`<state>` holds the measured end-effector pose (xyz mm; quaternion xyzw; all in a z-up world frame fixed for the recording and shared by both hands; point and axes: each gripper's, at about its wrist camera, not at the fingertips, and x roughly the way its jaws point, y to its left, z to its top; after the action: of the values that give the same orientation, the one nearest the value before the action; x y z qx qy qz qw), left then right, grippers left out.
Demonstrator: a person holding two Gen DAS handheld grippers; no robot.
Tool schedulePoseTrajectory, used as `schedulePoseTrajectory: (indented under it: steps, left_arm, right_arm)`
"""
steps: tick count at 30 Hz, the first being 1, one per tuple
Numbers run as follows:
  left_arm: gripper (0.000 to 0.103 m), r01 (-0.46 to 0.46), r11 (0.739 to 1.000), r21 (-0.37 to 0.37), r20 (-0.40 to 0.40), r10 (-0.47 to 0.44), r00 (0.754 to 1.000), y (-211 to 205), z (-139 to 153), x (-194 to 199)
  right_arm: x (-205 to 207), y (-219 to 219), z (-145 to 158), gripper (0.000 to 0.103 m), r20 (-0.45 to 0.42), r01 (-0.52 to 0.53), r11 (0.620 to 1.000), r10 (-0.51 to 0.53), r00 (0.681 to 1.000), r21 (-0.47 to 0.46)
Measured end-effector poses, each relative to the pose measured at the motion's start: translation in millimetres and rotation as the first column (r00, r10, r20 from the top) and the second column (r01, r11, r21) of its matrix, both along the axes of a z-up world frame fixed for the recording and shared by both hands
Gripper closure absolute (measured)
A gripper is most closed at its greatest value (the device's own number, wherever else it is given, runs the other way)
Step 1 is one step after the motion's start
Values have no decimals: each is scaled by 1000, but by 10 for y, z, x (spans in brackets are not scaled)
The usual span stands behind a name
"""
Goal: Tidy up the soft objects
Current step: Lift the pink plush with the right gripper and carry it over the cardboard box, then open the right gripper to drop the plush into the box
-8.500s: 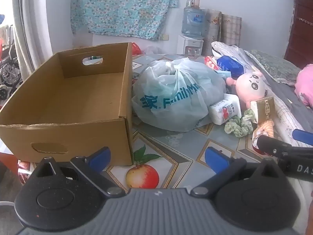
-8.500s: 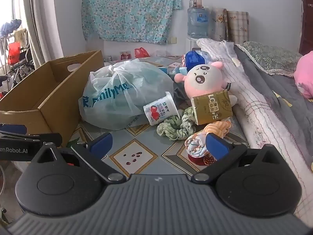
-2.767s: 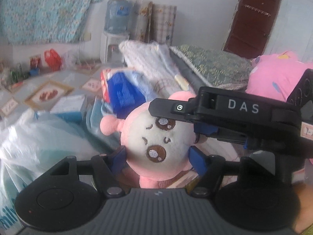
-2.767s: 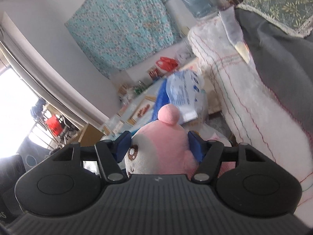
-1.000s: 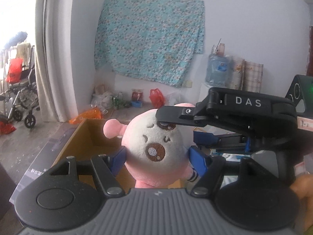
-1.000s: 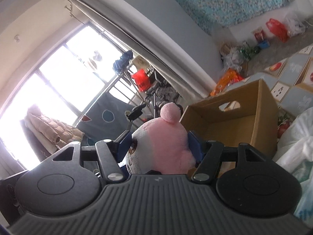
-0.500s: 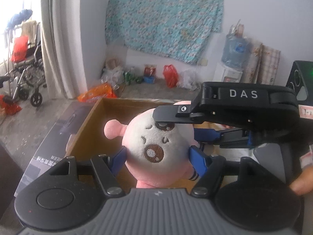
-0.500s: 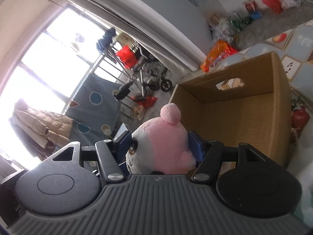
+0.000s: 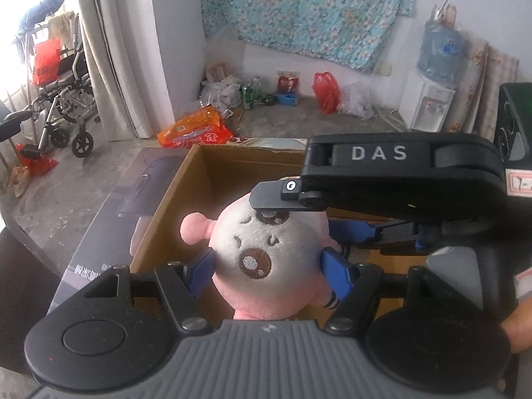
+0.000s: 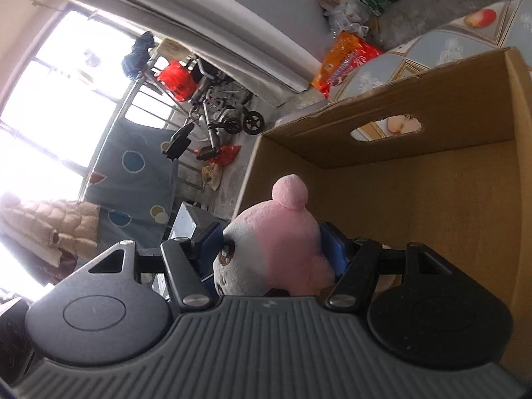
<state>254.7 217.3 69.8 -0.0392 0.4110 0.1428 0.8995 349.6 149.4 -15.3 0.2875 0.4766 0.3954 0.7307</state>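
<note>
Left wrist view: one open cardboard box (image 9: 186, 196) lies below, and what shows of its inside is bare brown board. The pink plush toy (image 9: 266, 259) hangs over its opening, clamped at the head between the blue pads of the left gripper (image 9: 266, 266). The right gripper (image 9: 289, 232) reaches in from the right and blocks the far side of the box, its top finger lying across the toy's brow. Beyond stand one wheelchair (image 9: 63, 113), an orange snack bag (image 9: 194, 131) and a water dispenser (image 9: 429, 103).

Right wrist view: the same single box (image 10: 415, 199) fills the right side, empty where visible, with one oval handle hole in its end wall. The right gripper (image 10: 271, 249) squeezes the toy (image 10: 276, 246) from both sides just above the box's near edge. The wheelchair (image 10: 219, 113) and the orange bag (image 10: 345, 56) lie outside it
</note>
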Motion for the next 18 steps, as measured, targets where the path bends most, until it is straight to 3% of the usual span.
schedulePoseTrajectory:
  steps: [4, 11, 15, 18]
  left_arm:
    - [34, -16, 998, 63, -30, 18, 999, -9, -121, 240]
    - [33, -59, 996, 67, -93, 65, 994, 166, -355, 597]
    - [37, -81, 994, 76, -103, 89, 991, 221, -454, 674]
    - [36, -83, 993, 81, -99, 91, 991, 213, -459, 695]
  right_arm:
    - [276, 104, -254, 37, -45, 23, 999, -22, 999, 24]
    - [658, 267, -640, 36, -128, 66, 995, -57, 990, 68]
    - [742, 314, -756, 27, -154, 90, 992, -76, 985, 84]
    - [747, 305, -728, 23, -116, 98, 991, -87, 989, 91]
